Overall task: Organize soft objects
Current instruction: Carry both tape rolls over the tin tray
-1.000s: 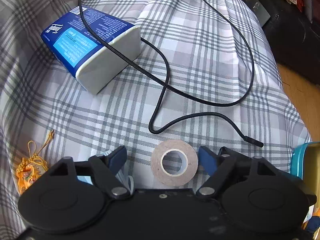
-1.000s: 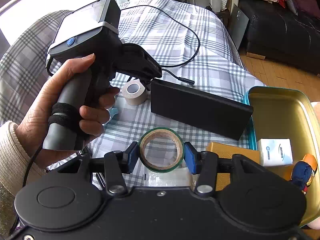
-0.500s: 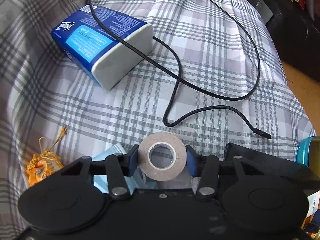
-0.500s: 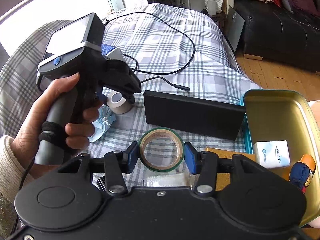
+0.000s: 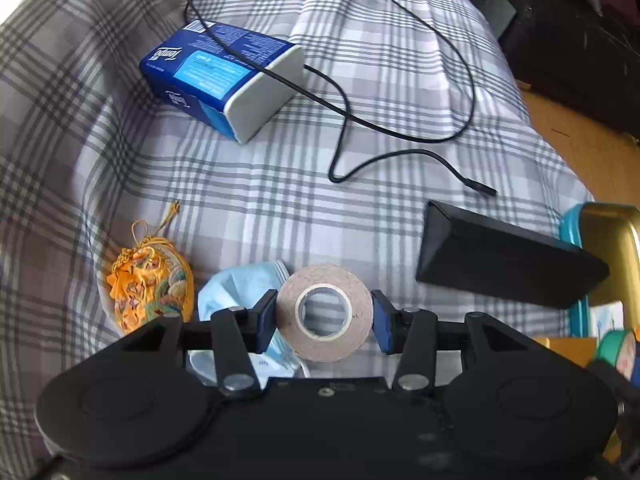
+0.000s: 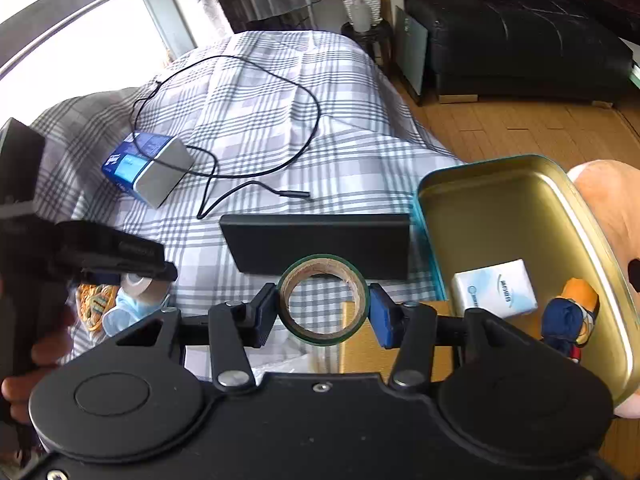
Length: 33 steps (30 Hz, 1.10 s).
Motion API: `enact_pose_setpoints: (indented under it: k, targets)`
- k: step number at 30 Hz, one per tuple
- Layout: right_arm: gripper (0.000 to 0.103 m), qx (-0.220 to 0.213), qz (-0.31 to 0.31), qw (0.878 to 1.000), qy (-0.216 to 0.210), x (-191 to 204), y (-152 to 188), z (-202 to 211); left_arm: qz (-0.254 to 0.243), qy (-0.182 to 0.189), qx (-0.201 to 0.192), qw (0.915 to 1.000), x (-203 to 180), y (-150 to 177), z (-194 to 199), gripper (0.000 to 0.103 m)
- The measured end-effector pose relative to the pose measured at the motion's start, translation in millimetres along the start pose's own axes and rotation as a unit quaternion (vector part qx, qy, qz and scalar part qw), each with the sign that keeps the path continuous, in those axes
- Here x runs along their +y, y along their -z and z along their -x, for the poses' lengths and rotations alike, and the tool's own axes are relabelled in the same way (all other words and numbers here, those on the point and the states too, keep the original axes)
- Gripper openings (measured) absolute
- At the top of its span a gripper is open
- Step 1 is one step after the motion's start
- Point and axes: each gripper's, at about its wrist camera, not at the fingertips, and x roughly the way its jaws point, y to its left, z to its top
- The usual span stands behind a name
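Left gripper (image 5: 324,318) clamped on the beige tape roll (image 5: 324,312), held above the plaid cloth (image 5: 280,200); blue mask (image 5: 240,284) at nine o'clock of it; right gripper (image 6: 322,308) clamped on the green-edged tape roll (image 6: 322,300); gold tin (image 6: 520,216) at two o'clock.

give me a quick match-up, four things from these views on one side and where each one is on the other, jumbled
Things:
1. grey tape
2. green tape
3. white packet
4. cable

Places:
A. inside the tin
B. in the left gripper
C. across the tissue pack
D. in the right gripper

Pairs: 1-B, 2-D, 3-A, 4-C
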Motion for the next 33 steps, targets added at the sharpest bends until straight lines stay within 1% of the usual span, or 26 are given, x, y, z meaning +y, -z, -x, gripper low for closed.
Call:
enact_pose_setpoints:
  k: [4,7,11,14,19,25,28,32,33]
  targets:
    - [0.049,-0.007,-0.044,0.999,0.031,-26.9,-4.2,2.5,-0.037,0.018,-0.008,0.9991,-30.0,18.9,25.5,0.045]
    - [0.049,-0.013,-0.080,0.994,0.070,-51.5,-6.0,5.9,-0.062,0.036,-0.018,0.9973,-58.0,27.8,43.9,0.045]
    - [0.049,-0.027,-0.125,0.984,0.127,-85.6,-7.5,13.3,-0.103,0.055,-0.029,0.9927,-97.7,34.2,63.6,0.045]
    - [0.049,-0.041,-0.154,0.975,0.152,-110.6,-9.2,21.0,-0.133,0.067,-0.034,0.9883,-132.9,38.7,71.4,0.045]
    - [0.049,-0.043,-0.200,0.965,0.164,-150.0,-7.4,28.5,-0.174,0.095,-0.020,0.9800,-192.8,54.9,68.4,0.045]
    - [0.049,-0.038,-0.249,0.953,0.167,-185.8,-3.7,34.2,-0.212,0.114,0.011,0.9705,-248.4,84.0,48.7,0.045]
    - [0.048,-0.039,-0.267,0.949,0.162,-197.9,-1.5,37.5,-0.230,0.118,0.018,0.9659,-266.6,93.9,40.7,0.046]
    - [0.048,-0.031,-0.285,0.946,0.153,-208.5,1.3,36.4,-0.242,0.116,0.021,0.9631,-277.6,98.8,32.3,0.046]
    - [0.048,-0.031,-0.288,0.945,0.152,-210.1,1.8,36.1,-0.244,0.116,0.021,0.9627,-278.9,99.2,31.2,0.054]
